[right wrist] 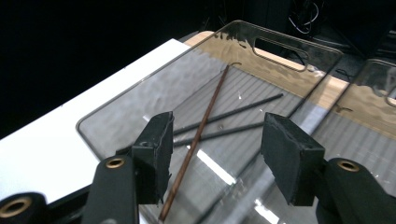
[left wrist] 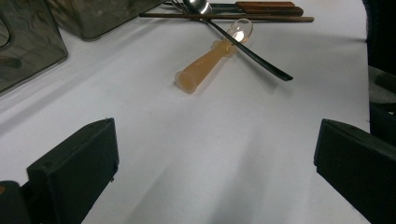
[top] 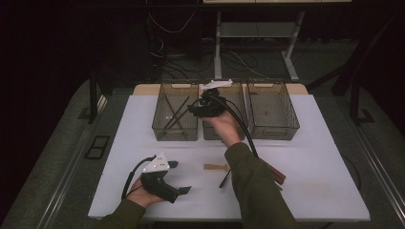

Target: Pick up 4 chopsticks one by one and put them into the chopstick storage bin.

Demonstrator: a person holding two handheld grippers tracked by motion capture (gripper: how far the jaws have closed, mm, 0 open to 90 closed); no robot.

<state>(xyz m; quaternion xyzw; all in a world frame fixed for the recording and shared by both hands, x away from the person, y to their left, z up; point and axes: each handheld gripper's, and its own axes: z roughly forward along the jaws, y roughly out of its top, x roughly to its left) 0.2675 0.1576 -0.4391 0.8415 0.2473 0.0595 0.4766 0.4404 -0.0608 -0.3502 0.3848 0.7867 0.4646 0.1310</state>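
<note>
Up at the top centre of the high view, three clear bins sit side by side; the left bin point(top: 175, 114) holds a brown chopstick point(right wrist: 201, 135) and two dark ones point(right wrist: 229, 116), the right bin point(top: 272, 112) looks bare; no writing is legible; the right gripper point(right wrist: 212, 154) hangs over the left bin, jaws parted and empty; the left gripper point(left wrist: 215, 158), lower left, gapes wide above white table point(left wrist: 224, 135) near an orange-handled spoon point(left wrist: 210, 58).

White table point(top: 315, 157): three clear bins point(top: 272, 110) along far edge; utensils point(top: 224, 168) near front.
</note>
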